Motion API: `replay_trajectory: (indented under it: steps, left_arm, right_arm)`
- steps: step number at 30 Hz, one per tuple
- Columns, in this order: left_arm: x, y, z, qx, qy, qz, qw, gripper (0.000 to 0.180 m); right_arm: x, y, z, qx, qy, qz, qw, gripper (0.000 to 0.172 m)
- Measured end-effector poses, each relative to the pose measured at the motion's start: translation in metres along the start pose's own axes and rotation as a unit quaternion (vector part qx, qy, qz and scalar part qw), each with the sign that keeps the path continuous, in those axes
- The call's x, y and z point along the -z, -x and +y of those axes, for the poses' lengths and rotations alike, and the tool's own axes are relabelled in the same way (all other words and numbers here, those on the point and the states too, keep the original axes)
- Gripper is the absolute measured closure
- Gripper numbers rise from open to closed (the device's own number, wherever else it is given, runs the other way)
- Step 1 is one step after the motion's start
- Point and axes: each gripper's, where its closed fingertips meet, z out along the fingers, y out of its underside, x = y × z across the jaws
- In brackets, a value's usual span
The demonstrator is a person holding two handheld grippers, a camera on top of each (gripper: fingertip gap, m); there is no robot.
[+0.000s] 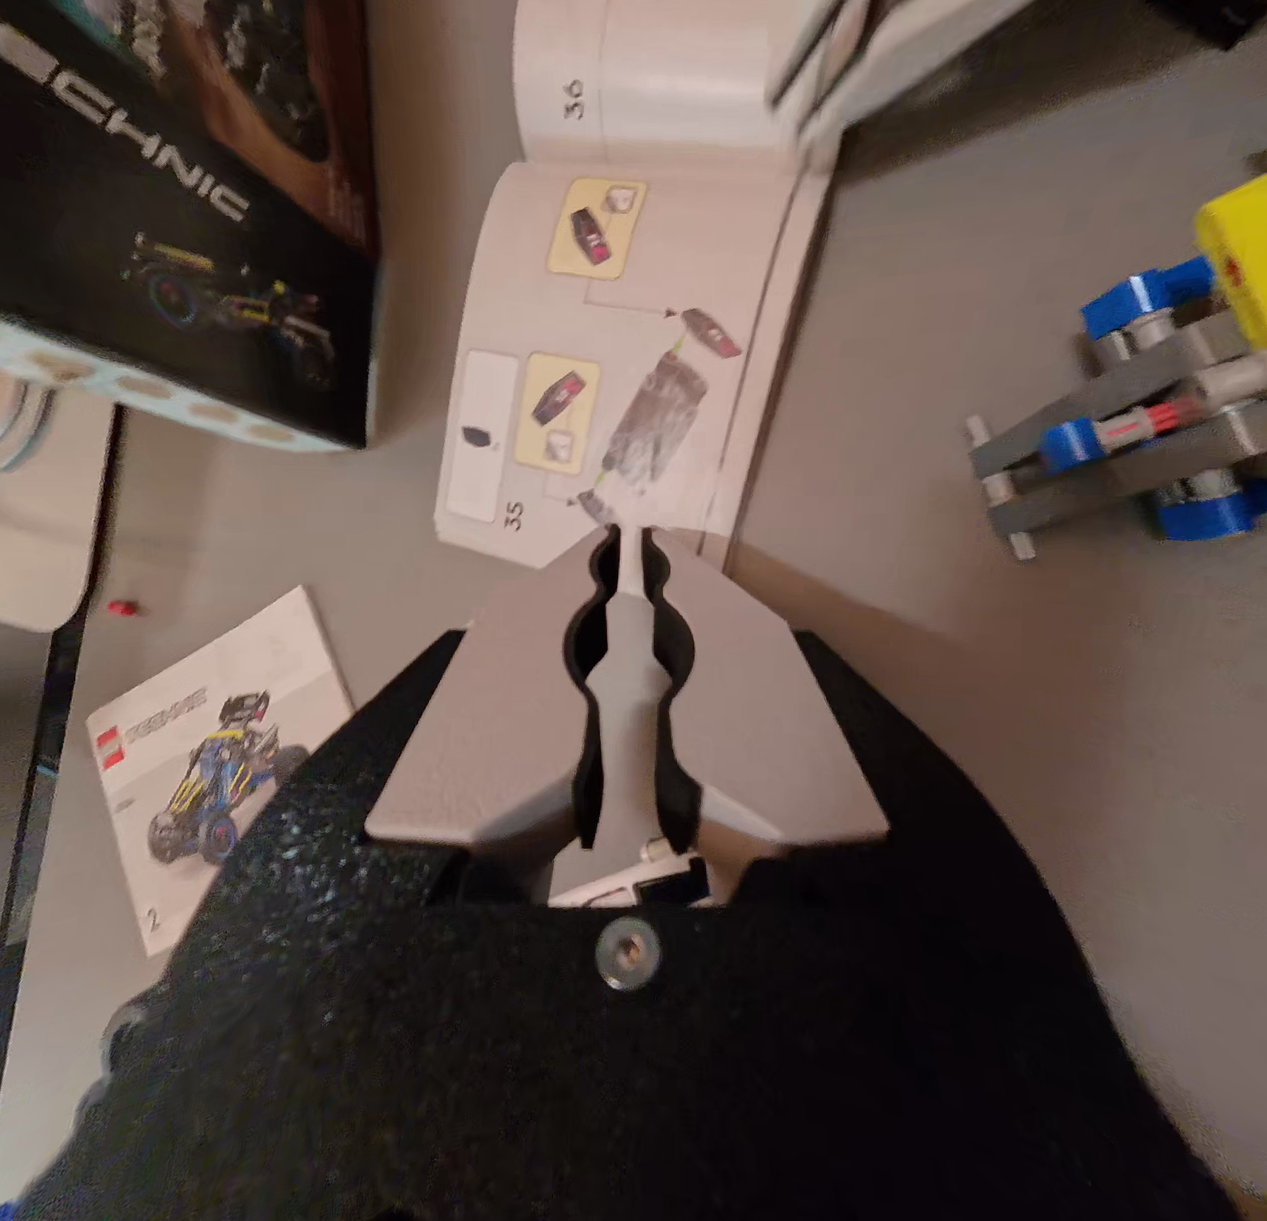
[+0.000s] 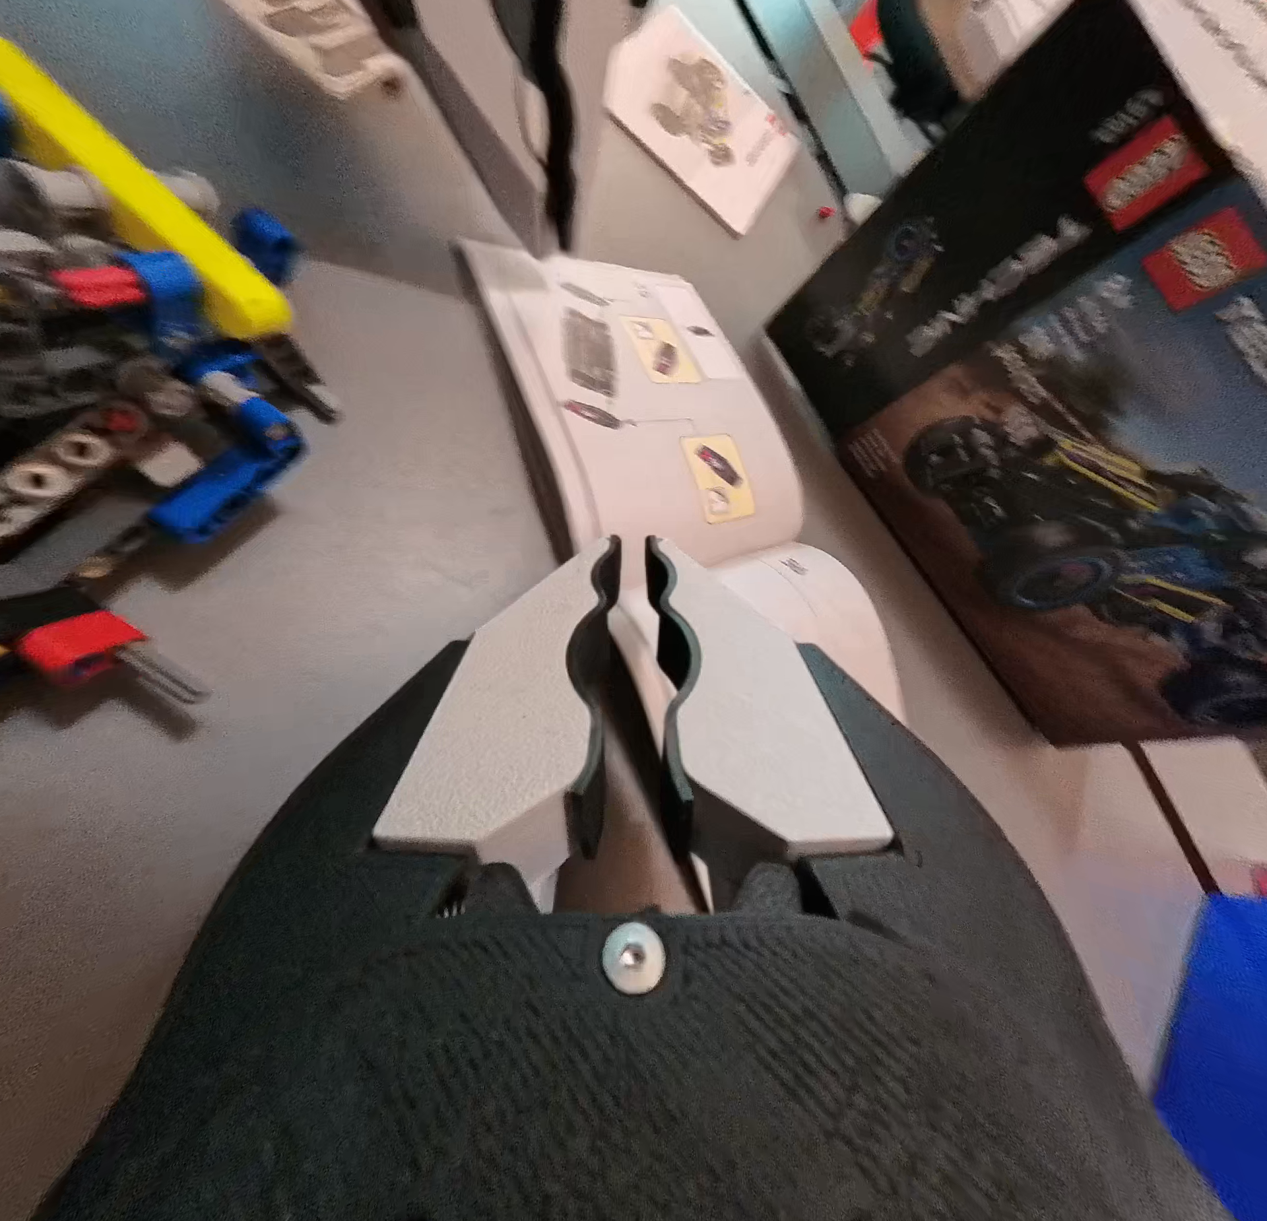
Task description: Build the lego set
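At the near edge of the open instruction booklet (image 1: 617, 365), my left gripper (image 1: 631, 537) hovers with its grey fingers nearly pressed together. Only a thin slit shows between the wavy black pads, and I see nothing caught in it. My right gripper (image 2: 634, 543) stands the same way over the booklet's near corner, drawn almost closed. Page edges show through the slit, but I cannot make out whether any page is pinched.

The booklet is glossy paper and lies open in the middle of the grey matte counter (image 1: 891, 639). Its pages bow upward from the spine and carry printed building diagrams with pale yellow panels.

To the left of it in the left wrist view stands a dark, glossy cardboard toy-brick box (image 1: 171, 228) printed with a buggy. Nearer me lies a second, closed booklet (image 1: 219, 742), flat, with a small loose red piece (image 1: 123, 607) beside it.

Toward the right edge of the counter sits a partly built brick model (image 1: 1131, 420). It is hard plastic, with grey perforated beams, blue connectors, pale pins and a yellow panel. Both views are motion-blurred.
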Motion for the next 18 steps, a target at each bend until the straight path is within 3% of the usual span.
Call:
replay_trajectory:
  steps: [4,8,18]
  left_arm:
    - [-0.003,-0.001,-0.002,0.024,-0.014,0.011,1.000,0.180]
    - [-0.015,-0.012,-0.003,0.015,-0.005,0.023,1.000,0.180]
    - [-0.028,-0.021,-0.043,0.009,-0.060,0.014,0.998,0.180]
  right_arm:
    - [0.012,-0.040,0.013,-0.038,0.000,0.066,0.997,0.172]
    - [-0.006,-0.030,0.047,-0.005,0.093,0.027,0.995,0.172]
    - [-0.009,-0.011,0.032,0.029,0.063,-0.006,0.998,0.172]
